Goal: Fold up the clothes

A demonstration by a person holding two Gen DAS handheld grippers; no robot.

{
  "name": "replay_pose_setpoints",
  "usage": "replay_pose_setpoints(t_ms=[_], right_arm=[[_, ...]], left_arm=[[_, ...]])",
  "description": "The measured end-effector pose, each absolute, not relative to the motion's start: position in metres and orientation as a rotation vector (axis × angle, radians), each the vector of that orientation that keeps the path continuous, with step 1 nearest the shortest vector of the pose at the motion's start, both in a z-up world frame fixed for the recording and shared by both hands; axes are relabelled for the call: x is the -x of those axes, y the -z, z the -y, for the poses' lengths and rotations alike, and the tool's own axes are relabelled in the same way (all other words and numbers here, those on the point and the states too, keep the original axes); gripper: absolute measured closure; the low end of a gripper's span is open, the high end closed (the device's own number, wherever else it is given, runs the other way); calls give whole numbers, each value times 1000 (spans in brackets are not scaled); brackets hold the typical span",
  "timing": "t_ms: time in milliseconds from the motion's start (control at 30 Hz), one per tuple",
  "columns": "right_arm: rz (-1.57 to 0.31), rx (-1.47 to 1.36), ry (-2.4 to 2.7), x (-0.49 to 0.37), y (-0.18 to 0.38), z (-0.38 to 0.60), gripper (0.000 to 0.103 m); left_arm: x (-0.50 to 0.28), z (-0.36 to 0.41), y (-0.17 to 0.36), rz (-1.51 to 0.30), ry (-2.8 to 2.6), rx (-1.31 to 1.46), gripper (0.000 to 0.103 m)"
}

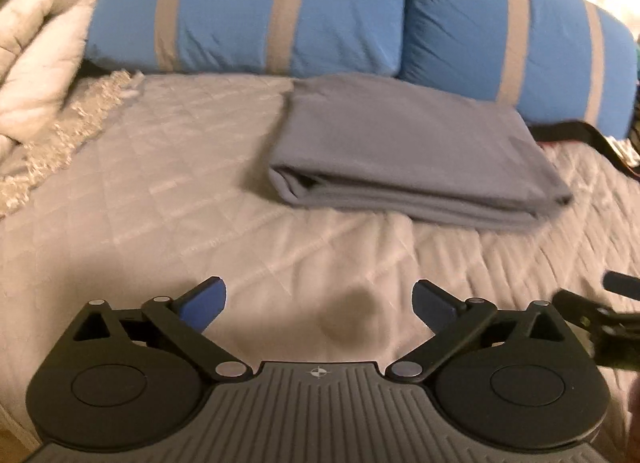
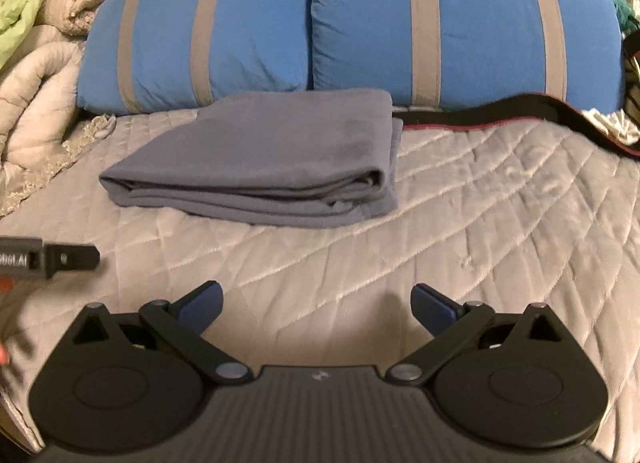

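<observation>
The folded grey cloth garment point(image 2: 256, 159) lies ahead of my spread, empty right gripper point(image 2: 316, 311), long axis crosswise; my left gripper point(image 1: 320, 309), also spread, sits leftward.

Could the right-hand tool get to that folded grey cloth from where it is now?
Probably yes. The right gripper has its jaws open and empty, and only bare quilted bedspread lies between it and the folded grey cloth.

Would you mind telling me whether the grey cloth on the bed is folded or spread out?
Folded: the grey cloth lies as a flat rectangle with stacked layers showing along its near edge.
</observation>
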State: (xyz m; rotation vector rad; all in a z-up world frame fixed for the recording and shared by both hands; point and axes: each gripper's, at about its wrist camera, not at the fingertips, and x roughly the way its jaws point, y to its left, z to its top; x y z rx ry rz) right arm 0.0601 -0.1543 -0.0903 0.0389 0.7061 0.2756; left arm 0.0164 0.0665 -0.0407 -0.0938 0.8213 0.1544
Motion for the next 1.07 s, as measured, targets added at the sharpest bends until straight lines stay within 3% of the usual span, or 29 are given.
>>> replay_pose_setpoints(t_ms=[267,1067], right_arm=[[-726,121,-240,-55,103,132,0],[-760,113,-225,-56,101,133,0]], left_arm=[[-19,-43,58,-902,-123,-43,0],[-22,-41,58,-919,-150,-29,0]])
